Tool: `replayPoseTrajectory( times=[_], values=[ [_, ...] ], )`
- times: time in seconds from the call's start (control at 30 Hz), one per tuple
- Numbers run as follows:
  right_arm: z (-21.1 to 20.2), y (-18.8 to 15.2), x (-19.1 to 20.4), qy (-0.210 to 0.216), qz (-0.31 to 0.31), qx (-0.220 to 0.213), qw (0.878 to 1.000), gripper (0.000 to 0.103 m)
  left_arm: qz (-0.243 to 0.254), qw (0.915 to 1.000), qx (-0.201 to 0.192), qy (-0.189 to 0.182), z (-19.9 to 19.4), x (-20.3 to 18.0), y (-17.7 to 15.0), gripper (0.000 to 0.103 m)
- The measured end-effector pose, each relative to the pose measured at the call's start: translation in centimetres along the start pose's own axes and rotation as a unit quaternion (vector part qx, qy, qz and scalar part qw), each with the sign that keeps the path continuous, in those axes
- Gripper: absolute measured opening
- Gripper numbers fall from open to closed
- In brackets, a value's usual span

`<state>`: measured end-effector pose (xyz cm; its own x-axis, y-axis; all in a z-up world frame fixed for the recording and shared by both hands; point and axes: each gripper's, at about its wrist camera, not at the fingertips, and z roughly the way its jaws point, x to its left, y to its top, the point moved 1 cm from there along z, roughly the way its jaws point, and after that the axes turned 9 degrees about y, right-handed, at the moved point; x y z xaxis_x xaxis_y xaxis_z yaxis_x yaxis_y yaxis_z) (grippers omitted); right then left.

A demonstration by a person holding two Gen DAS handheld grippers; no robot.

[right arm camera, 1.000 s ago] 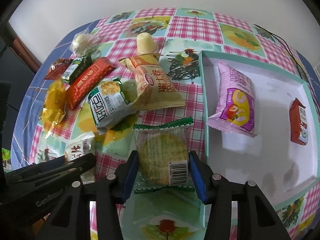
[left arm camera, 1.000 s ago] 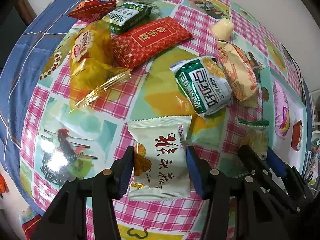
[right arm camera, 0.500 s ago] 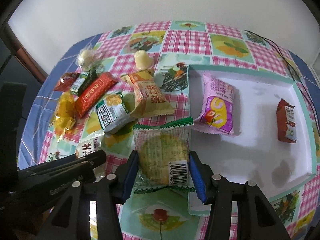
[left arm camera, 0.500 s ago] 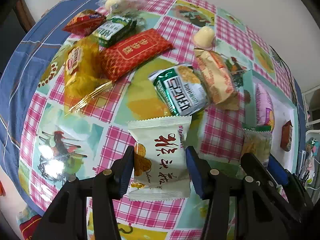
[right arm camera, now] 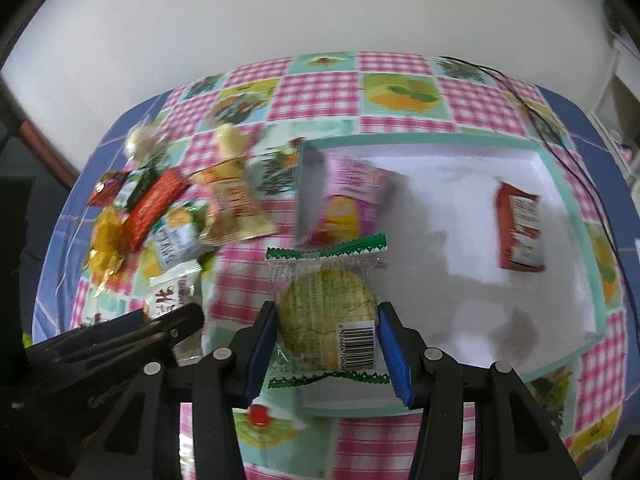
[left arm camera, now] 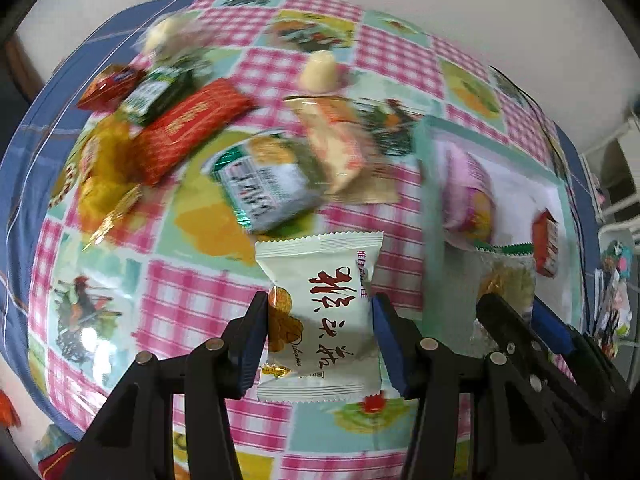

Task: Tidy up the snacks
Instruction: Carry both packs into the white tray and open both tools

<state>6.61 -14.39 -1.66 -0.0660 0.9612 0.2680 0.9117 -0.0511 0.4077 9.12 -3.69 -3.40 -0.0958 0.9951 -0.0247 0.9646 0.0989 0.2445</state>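
Observation:
My left gripper [left arm camera: 318, 344] is shut on a white snack packet [left arm camera: 320, 312] with red characters, held above the checked tablecloth. Beside it, my right gripper [right arm camera: 326, 340] is shut on a clear cracker packet [right arm camera: 326, 308] with green zigzag ends, hanging over the near left corner of the white tray [right arm camera: 568, 168]. The tray, teal-rimmed, holds a pink packet [right arm camera: 348, 204] and a red packet [right arm camera: 520, 228]. In the left wrist view the right gripper [left arm camera: 520, 320] and its cracker packet [left arm camera: 506, 280] show at the right, in front of the tray [left arm camera: 430, 208].
Loose snacks lie at the table's left: a green-white packet [left arm camera: 264, 188], an orange-beige packet [left arm camera: 336, 144], a red packet [left arm camera: 192, 128], a yellow bag [left arm camera: 106, 168], a dark green packet [left arm camera: 160, 92], a small red-orange packet [left arm camera: 110, 86] and a cream jelly cup [left arm camera: 318, 74]. A black cable [right arm camera: 532, 108] runs behind the tray.
Both grippers have risen and moved right toward the tray, each carrying its packet. The snack pile has slid left and away in both views; the cracker packet now overlaps the tray's corner.

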Motion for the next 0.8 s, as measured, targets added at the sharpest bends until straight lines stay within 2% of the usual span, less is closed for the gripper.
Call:
replayPoseTrajectory(
  times=[0.2,0.3,0.53,0.8],
  values=[
    [-1.1,-0.3,-5.2,-0.011,0.059,-0.005,0.998,0.053,0.054,0.9982,-0.017,-0.019,-0.6,-4.3,-0.7,0.053],
    [-1.7,-0.6,-7.5,-0.032,0.079,-0.010,0.996,0.053,0.084,0.9959,-0.027,-0.018,-0.8,-5.5,-1.3,0.053],
    [-2.9,-1.2,-13.2,-0.055,0.145,-0.026,0.988,0.053,0.129,0.9908,-0.030,-0.025,-0.3,-8.8,-2.0,0.053],
    [-2.3,-1.6,-15.8,-0.054,0.181,-0.025,0.982,0.053,0.160,0.9864,-0.026,-0.030,1.0,-11.4,-2.3,0.053]
  ],
)
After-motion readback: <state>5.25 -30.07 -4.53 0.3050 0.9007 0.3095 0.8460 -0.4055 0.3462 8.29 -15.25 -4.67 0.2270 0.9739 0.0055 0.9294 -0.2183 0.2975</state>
